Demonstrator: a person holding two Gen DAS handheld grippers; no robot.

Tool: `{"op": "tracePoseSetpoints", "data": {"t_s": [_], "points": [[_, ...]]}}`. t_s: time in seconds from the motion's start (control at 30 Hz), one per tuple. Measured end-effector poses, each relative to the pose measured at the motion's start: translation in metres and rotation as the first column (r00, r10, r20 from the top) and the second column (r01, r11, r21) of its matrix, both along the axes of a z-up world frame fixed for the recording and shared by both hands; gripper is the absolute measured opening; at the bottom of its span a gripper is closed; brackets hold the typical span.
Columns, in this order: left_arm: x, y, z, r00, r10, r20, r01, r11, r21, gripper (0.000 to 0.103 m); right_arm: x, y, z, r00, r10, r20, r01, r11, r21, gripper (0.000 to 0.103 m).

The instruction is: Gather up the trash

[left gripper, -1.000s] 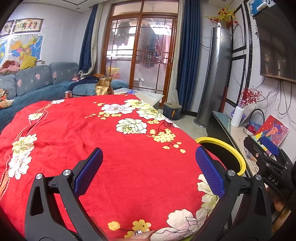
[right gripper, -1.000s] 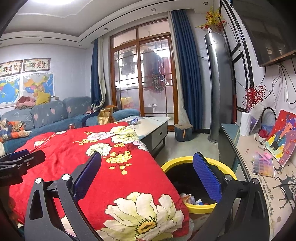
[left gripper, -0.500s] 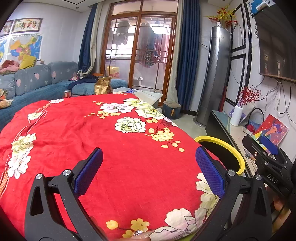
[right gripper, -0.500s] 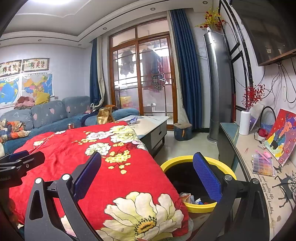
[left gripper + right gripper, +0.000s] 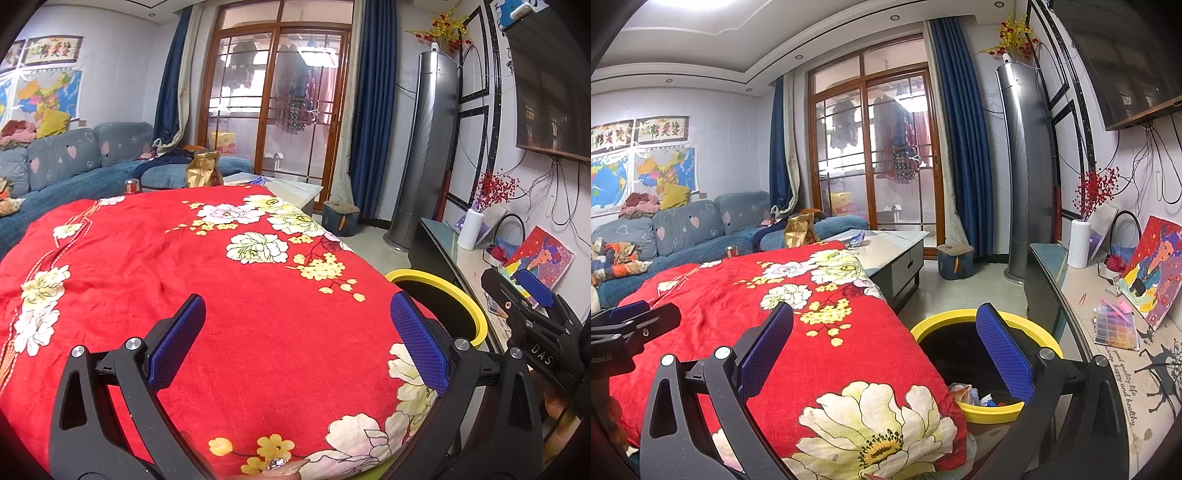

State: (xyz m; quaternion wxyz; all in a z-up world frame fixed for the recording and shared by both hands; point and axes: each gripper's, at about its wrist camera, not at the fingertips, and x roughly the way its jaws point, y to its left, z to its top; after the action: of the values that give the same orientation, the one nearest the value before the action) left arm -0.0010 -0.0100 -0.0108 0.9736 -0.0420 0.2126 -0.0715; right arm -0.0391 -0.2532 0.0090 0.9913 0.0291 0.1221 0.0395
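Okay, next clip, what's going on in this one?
A person holds two grippers over a red floral cloth, doing a trash pickup. Both the left gripper and the right gripper have their jaws wide open with nothing between them. A yellow-rimmed bin sits on the floor just past the cloth's right edge, with some wrappers already inside. No trash shows on the cloth near the grippers.

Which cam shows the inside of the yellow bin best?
Right wrist. It looks down into the yellow bin, showing the dark interior and wrappers at the bottom, though the right gripper finger crosses it. Left wrist catches only part of the rim behind the red cloth.
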Motion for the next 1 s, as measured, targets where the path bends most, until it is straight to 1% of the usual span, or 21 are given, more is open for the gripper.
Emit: {"op": "tracePoseSetpoints", "data": {"t_s": [0.47,0.77,0.87,0.93,1.0], "points": [[0.001,-0.002,-0.001,1.000,0.003,-0.010,-0.003,1.000,0.001,0.092,-0.001,0.001,-0.002,1.000,0.003,-0.011,-0.003,1.000,-0.002,0.096],[0.005,-0.001,-0.005,0.999,0.009,-0.032,-0.009,1.000,0.007,0.092,0.001,0.004,-0.005,1.000,0.013,-0.027,-0.013,1.000,-0.004,0.096],[0.010,0.003,-0.008,0.998,0.015,-0.055,-0.015,1.000,-0.002,0.092,0.006,0.011,0.000,0.999,0.033,-0.032,-0.034,0.999,-0.014,0.096],[0.015,0.011,-0.008,0.997,0.034,-0.069,-0.035,0.999,-0.009,0.092,0.015,0.021,0.008,0.996,0.070,-0.049,-0.070,0.998,0.004,0.096],[0.021,0.031,-0.005,0.993,0.079,-0.087,-0.081,0.996,-0.023,0.092,0.027,0.037,0.019,0.992,0.110,-0.068,-0.107,0.994,0.038,0.097]]}}
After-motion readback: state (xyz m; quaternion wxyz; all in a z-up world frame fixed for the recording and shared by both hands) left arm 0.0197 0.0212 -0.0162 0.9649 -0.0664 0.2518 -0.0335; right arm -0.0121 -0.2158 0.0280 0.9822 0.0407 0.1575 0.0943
